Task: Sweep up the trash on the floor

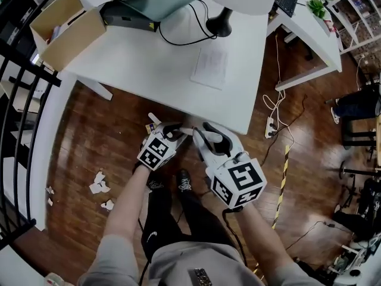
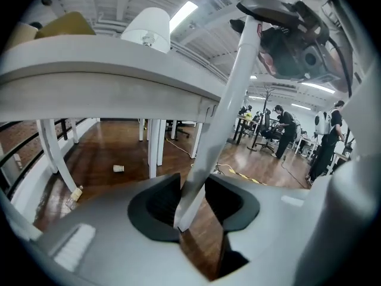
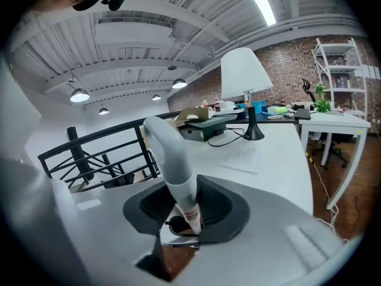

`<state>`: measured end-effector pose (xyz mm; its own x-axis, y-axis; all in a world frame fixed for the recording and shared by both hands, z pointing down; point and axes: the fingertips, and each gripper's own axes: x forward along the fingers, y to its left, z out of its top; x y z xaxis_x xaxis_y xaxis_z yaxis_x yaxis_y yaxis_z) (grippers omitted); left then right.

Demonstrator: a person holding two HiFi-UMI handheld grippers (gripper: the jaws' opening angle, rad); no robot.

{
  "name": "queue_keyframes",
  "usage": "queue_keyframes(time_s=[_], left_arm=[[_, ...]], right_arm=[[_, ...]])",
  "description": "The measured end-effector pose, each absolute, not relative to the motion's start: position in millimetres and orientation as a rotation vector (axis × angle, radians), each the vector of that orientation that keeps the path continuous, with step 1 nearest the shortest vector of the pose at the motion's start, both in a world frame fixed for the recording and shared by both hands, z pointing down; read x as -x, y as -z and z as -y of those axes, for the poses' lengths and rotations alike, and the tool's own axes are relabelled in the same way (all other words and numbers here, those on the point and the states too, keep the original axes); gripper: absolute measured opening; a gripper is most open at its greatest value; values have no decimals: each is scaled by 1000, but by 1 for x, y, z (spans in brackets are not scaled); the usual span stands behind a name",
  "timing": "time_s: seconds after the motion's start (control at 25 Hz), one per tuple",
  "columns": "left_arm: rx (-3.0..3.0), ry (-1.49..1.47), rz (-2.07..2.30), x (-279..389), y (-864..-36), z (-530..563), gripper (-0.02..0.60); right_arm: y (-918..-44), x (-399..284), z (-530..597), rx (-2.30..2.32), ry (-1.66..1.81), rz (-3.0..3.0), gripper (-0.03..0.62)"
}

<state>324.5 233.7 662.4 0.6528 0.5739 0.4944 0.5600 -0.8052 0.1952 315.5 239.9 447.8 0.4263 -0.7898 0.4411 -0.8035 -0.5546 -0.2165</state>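
Several paper scraps (image 1: 99, 185) lie on the floor (image 1: 89, 142) at lower left, left of both tools and nearer the left tool (image 1: 172, 131), which clamps a slanting white pole (image 2: 223, 118); the right tool (image 1: 205, 133) grips a pale labelled handle (image 3: 172, 159).

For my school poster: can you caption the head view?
Left gripper holds a white pole, right gripper a white handle, beside a white desk; paper scraps litter the floor.
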Motion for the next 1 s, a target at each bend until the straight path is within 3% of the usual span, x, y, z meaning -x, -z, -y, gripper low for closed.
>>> queue_keyframes(time_s=[0.52,1.0], left_arm=[[-2815,-911,-613,-241,-667,-128,129],[-2739,-1101,-307,-97,-691,-6,129]], right_arm=[[-455,-253,-133,-2376,-848,1796,95],[-489,-143,-15,-2105,-1062,2055,95]])
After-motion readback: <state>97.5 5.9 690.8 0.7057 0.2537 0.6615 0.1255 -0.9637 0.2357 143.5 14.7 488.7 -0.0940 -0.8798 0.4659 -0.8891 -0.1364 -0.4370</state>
